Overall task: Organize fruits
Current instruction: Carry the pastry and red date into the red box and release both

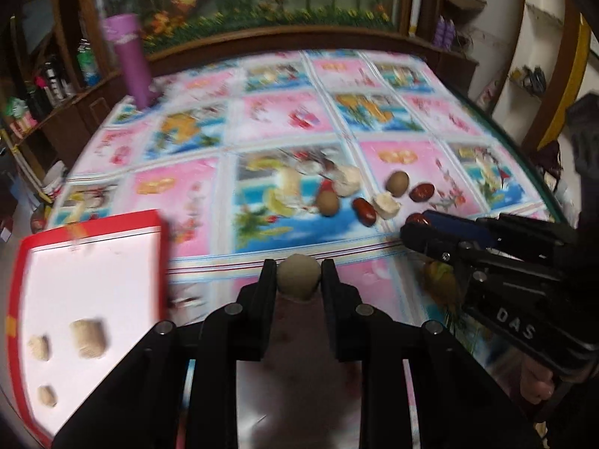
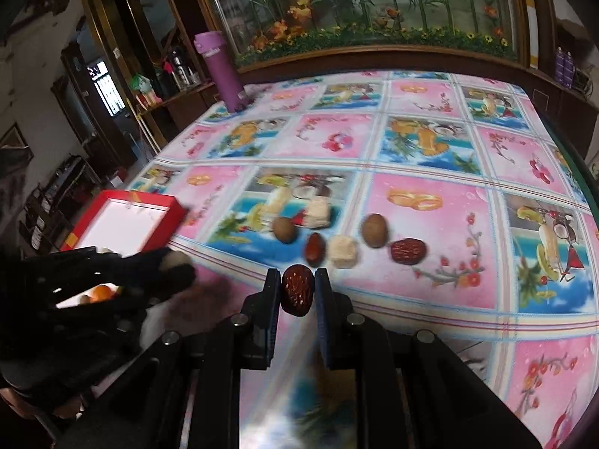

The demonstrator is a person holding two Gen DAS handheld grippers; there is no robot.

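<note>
My left gripper (image 1: 298, 266) is shut on a round tan longan (image 1: 298, 276) held above the flowered tablecloth. My right gripper (image 2: 297, 278) is shut on a wrinkled red date (image 2: 297, 290); in the left wrist view this right gripper (image 1: 413, 226) comes in from the right with the date (image 1: 418, 219) at its tip. On the cloth beyond lie two longans (image 2: 284, 229) (image 2: 373, 227), two red dates (image 2: 313, 249) (image 2: 408, 250) and two pale cubes (image 2: 317, 211) (image 2: 343, 256). A red box (image 1: 22, 262) with a white floor sits at the left and holds three pale pieces (image 1: 88, 338).
A purple bottle (image 2: 221, 71) stands at the table's far left corner. A dark wooden frame with a flower picture (image 2: 355, 7) backs the table. Shelves with bottles (image 1: 52, 82) stand to the left. The table's glass edge (image 1: 524, 157) curves down the right side.
</note>
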